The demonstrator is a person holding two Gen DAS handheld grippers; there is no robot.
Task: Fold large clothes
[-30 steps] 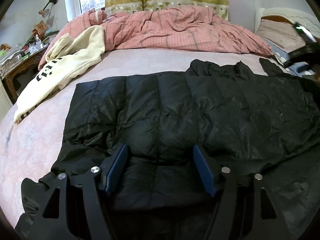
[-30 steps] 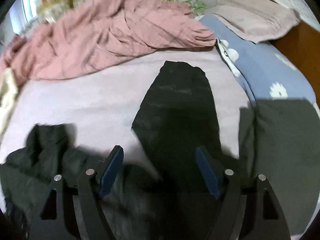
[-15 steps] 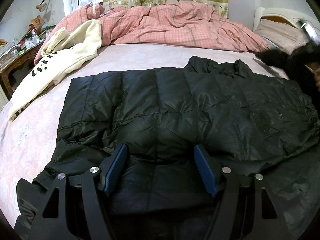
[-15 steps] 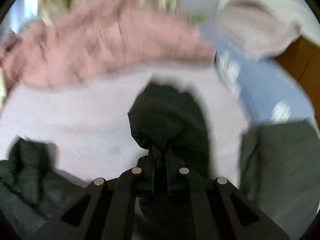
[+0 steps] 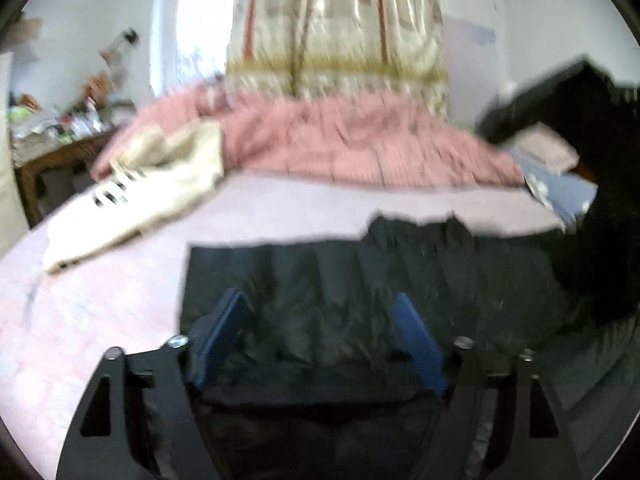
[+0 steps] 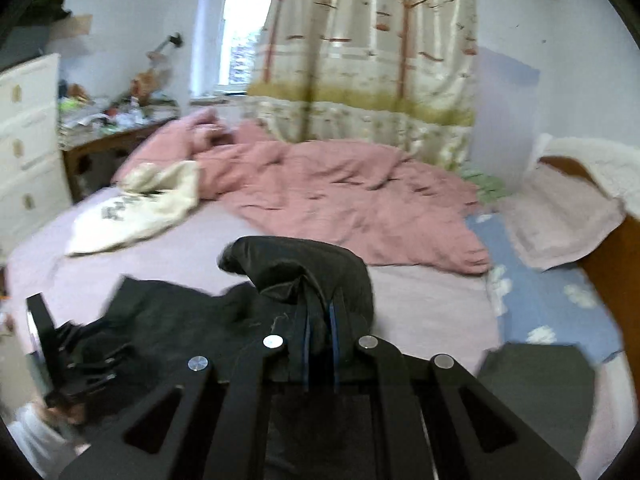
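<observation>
A black puffer jacket lies spread on the pink bed sheet. My left gripper is open and hovers over the jacket's near part, holding nothing. My right gripper is shut on the jacket's black sleeve and holds it lifted above the bed; the sleeve drapes over the fingertips. In the left wrist view the lifted sleeve hangs at the right edge. The rest of the jacket lies low at the left in the right wrist view.
A pink checked duvet is bunched at the back of the bed. A cream hoodie lies at the left. Pillows and a blue floral sheet are at the right. A cluttered wooden desk and white drawers stand left.
My right gripper shut on the sleeve and lifted it up and toward the jacket body. My left gripper tilted upward and stayed open.
</observation>
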